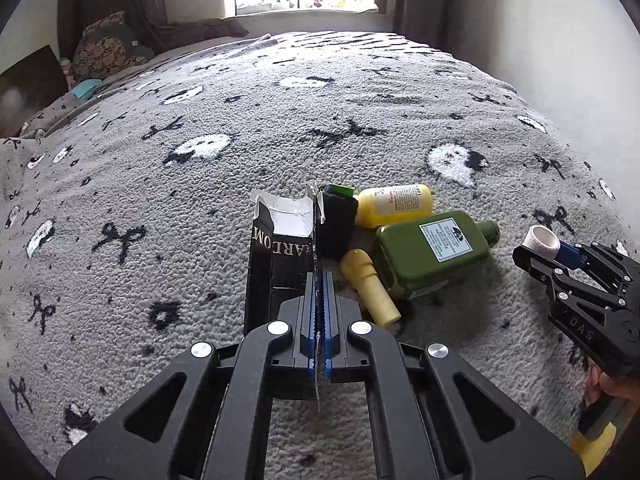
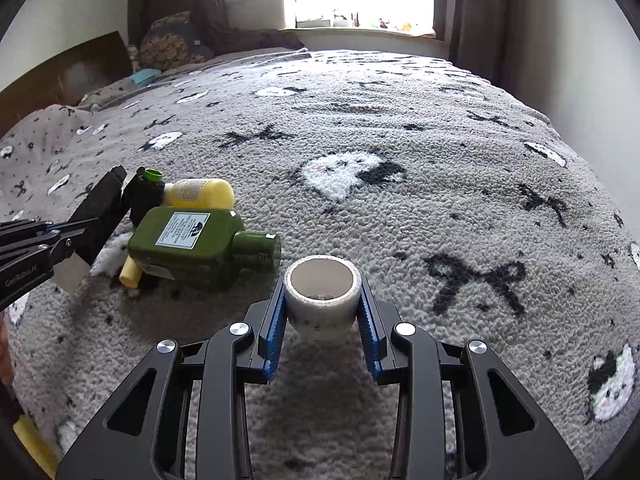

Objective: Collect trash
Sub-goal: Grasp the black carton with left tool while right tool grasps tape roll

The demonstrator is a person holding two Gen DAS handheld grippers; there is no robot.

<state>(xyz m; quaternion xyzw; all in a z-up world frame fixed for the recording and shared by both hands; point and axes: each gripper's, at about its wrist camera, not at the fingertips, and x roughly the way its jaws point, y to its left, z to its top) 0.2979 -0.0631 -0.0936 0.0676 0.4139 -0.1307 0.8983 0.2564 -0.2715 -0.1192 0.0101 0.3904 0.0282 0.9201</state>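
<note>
At lower centre of both views, the left gripper [image 1: 319, 280] pinches a black carton [image 1: 280, 248] flap and the right gripper [image 2: 322, 304] clamps a tape roll [image 2: 322, 292]. Bring both to the 3 bottles [image 1: 434, 246] at mid-frame, releasing gently.

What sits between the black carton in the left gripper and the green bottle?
A pale yellow tube lies between the black carton and the green bottle, clearest in the left wrist view.
</note>
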